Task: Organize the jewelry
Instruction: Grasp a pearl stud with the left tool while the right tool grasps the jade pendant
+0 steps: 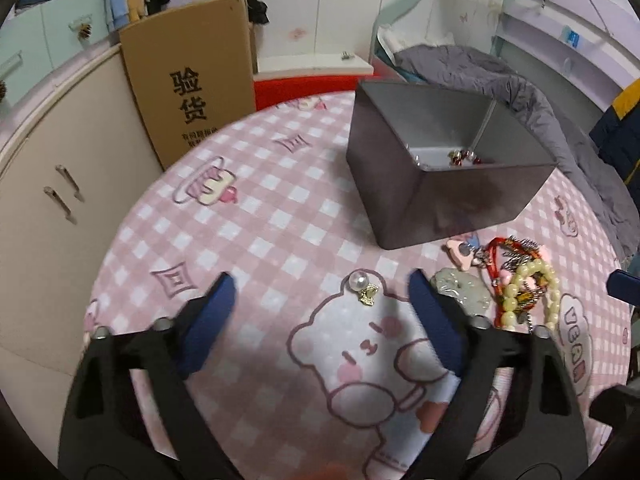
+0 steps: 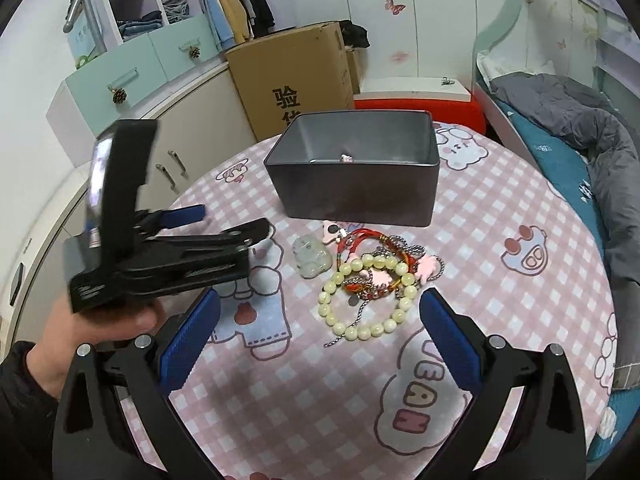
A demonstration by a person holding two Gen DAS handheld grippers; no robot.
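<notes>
Right now your left tongs [image 1: 320,294] gape around the pearl earring [image 1: 363,287] on the table [image 1: 256,216] — your right tongs [image 2: 320,312], also spread, hover by the bead bracelet [image 2: 366,300] near the tin [image 2: 356,196]

Blk claw [image 2: 320,336], blue pads [image 2: 188,344], blk sleeve [image 2: 20,400].
</notes>
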